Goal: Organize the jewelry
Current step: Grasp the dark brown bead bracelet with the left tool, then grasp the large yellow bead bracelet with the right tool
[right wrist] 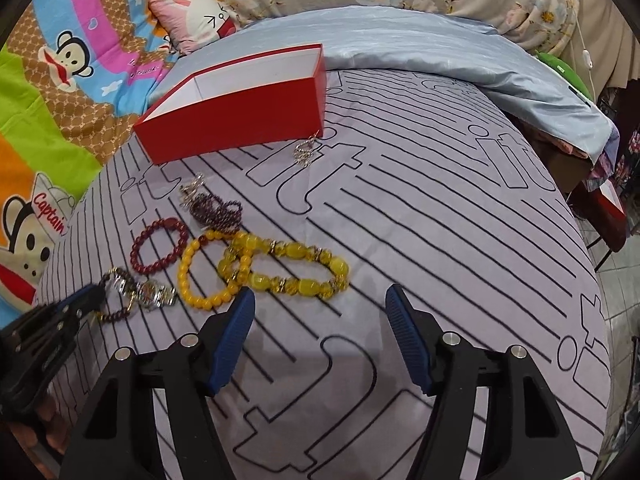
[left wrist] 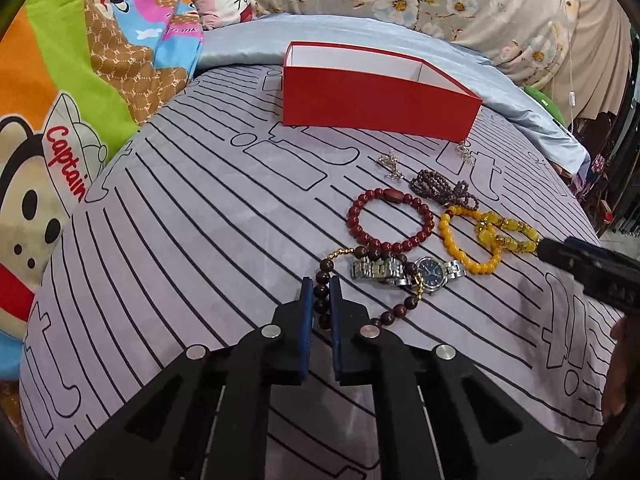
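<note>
On striped sheet [left wrist: 180,240], left gripper [left wrist: 321,286] pinching brown bead bracelet [left wrist: 322,296]

My left claw [left wrist: 321,300] and right claw [right wrist: 320,312] look alike: matte black angular arms with triangular cut-outs. Round silver pivot pins [left wrist: 271,331] stud the linkages. The fingers [right wrist: 236,336] carry ribbed blue pads.

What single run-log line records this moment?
left gripper: shut on dark bead bracelet | right gripper: open, empty, near yellow bracelet | red box: empty
</note>
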Action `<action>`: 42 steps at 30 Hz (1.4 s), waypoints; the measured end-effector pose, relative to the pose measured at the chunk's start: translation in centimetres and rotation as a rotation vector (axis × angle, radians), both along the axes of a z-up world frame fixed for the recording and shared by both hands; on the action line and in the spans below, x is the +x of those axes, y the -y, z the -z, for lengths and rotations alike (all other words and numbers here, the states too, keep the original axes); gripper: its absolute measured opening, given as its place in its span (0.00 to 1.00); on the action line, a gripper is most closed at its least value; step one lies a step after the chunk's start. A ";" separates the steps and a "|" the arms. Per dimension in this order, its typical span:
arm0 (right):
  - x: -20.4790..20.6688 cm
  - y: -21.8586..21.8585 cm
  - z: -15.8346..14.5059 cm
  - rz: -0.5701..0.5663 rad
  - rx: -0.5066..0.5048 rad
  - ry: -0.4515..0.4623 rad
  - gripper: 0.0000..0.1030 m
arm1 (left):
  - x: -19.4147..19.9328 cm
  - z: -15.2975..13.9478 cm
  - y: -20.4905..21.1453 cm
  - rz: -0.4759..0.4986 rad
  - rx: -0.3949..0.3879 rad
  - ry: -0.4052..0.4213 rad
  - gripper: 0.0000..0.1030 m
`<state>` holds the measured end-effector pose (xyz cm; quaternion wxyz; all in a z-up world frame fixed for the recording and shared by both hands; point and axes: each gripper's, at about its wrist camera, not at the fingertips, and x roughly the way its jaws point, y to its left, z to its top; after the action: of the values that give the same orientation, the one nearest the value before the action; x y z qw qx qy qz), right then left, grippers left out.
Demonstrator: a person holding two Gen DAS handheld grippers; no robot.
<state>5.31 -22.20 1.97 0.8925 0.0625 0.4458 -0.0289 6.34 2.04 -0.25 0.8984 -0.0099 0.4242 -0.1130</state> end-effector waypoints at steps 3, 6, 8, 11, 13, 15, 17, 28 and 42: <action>1.0 0.3 0.2 0.008 0.005 -0.004 0.57 | 0.0 0.3 -0.1 -0.004 -0.006 -0.009 0.07; 1.9 0.4 0.6 0.008 -0.004 -0.013 0.52 | -0.1 0.4 -0.3 -0.006 -0.013 -0.005 0.07; 2.4 0.4 1.1 0.007 -0.016 -0.021 0.49 | -0.2 0.4 -0.3 -0.007 -0.014 -0.001 0.08; 2.9 0.5 1.5 0.007 -0.025 -0.026 0.45 | -0.2 0.5 -0.3 -0.007 -0.019 -0.001 0.08; 3.1 0.3 1.6 -0.002 -0.050 -0.020 0.44 | -0.3 0.5 -0.4 -0.007 -0.027 -0.002 0.08; 3.1 -0.1 1.7 -0.014 -0.081 -0.014 0.44 | -0.2 0.5 -0.5 -0.007 -0.036 -0.004 0.08; 3.0 -0.4 1.8 -0.024 -0.098 -0.006 0.42 | -0.2 0.5 -0.5 -0.006 -0.039 -0.005 0.08; 2.4 -0.9 1.7 -0.062 -0.069 -0.007 0.09 | -0.1 0.6 -0.7 -0.005 -0.050 -0.006 0.09; -1.6 -0.9 -1.3 -0.071 0.039 0.018 0.09 | -1.1 -0.8 -0.5 0.019 -0.104 -0.024 0.08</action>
<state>3.71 -21.26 3.27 0.8956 0.0643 0.4400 0.0121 5.19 2.52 0.53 0.8904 -0.0540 0.4287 -0.1433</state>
